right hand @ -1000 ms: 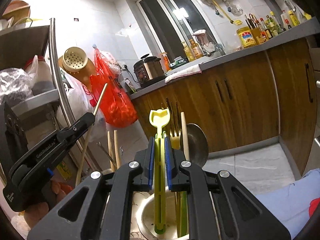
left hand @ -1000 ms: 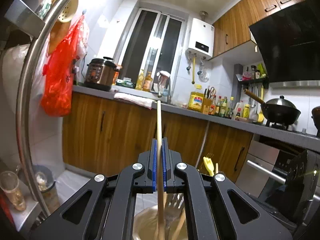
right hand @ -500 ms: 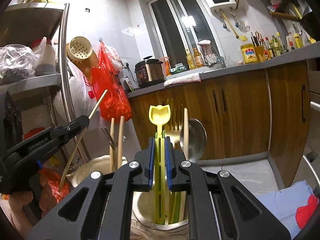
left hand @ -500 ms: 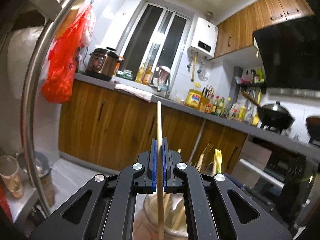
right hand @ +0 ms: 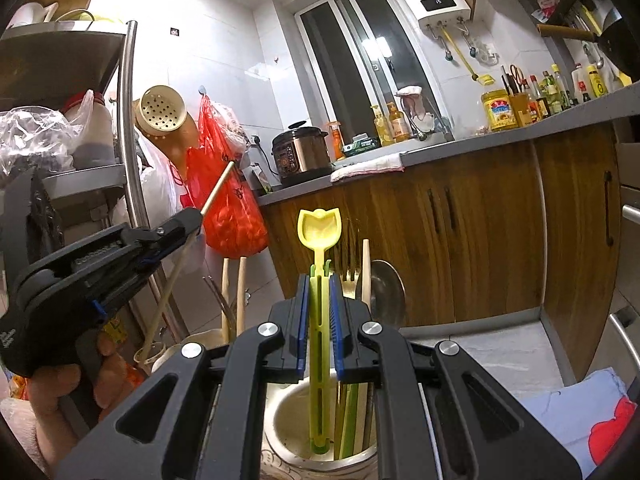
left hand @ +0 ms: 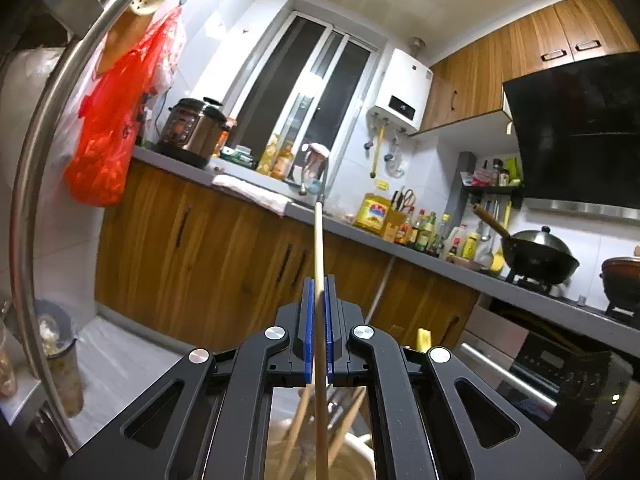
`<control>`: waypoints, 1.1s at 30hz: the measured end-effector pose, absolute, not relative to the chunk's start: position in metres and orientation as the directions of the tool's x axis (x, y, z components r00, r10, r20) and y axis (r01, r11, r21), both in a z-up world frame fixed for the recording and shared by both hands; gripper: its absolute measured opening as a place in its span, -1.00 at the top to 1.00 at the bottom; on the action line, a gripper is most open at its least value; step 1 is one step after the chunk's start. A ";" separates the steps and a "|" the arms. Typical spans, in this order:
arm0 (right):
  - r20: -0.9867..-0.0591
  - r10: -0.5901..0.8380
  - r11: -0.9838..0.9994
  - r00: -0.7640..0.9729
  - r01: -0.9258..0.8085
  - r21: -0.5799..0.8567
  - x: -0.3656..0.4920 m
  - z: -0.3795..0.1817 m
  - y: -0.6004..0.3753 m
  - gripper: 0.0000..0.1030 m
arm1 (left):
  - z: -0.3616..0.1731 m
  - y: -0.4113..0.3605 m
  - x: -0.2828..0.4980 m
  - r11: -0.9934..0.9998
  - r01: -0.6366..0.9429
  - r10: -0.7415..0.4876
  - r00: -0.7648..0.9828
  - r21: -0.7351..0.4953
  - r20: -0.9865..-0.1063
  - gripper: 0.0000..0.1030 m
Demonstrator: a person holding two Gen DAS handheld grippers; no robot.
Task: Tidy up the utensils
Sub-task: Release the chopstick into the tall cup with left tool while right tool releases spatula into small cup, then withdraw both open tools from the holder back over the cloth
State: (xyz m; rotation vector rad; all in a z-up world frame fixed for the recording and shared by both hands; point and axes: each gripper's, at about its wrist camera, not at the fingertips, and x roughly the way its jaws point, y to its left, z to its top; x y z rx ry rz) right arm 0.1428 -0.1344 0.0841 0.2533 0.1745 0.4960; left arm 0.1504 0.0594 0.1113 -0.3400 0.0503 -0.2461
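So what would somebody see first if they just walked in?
Probably the yellow tulip-shaped scoop, sticking up from the right hand-held gripper over a pot of utensils. Next, the long wooden chopstick pinched upright in the left hand-held gripper, and the bright red bag hanging by the counter.

We see a small kitchen with white tiled walls [left hand: 224, 40] and a pale floor [left hand: 132, 364]. Wooden cabinets [left hand: 192, 252] run under a grey worktop [left hand: 352, 232]; more wooden cupboards [left hand: 532, 64] hang above beside a black range hood [left hand: 576, 128]. A dark window [left hand: 304, 92] reflects a lamp, and a white water heater [left hand: 402, 98] hangs just beside it. A steel shelf rack [right hand: 128, 132] stands by the wall, a red plastic bag [right hand: 224, 204] hanging near it.
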 end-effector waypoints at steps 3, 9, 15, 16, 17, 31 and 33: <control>-0.099 0.492 0.846 0.865 -0.448 0.289 0.142 0.085 -0.136 0.81 | 0.109 0.057 0.151 0.922 0.226 -0.238 0.971 -0.314 0.001 0.90; -0.100 0.491 0.847 0.865 -0.448 0.286 0.142 0.085 -0.135 0.81 | 0.107 0.049 0.144 0.940 0.219 -0.219 0.975 -0.260 0.027 0.90; -0.108 0.492 0.847 0.864 -0.446 0.290 0.142 0.085 -0.136 0.81 | 0.107 0.053 0.135 0.938 0.227 -0.230 0.973 -0.261 0.019 0.75; -0.112 0.492 0.847 0.863 -0.445 0.293 0.142 0.084 -0.136 0.81 | 0.107 0.054 0.133 0.939 0.226 -0.229 0.973 -0.260 0.017 0.72; -0.114 0.492 0.847 0.863 -0.444 0.294 0.142 0.084 -0.136 0.81 | 0.107 0.056 0.130 0.939 0.226 -0.230 0.973 -0.260 0.015 0.70; -0.193 0.473 0.863 0.860 -0.407 0.299 0.139 0.072 -0.137 0.27 | 0.106 0.068 0.080 0.958 0.208 -0.223 0.973 -0.197 -0.061 0.25; -0.202 0.461 0.870 0.864 -0.396 0.294 0.134 0.072 -0.139 0.07 | 0.106 0.067 0.071 0.962 0.205 -0.220 0.973 -0.183 -0.066 0.23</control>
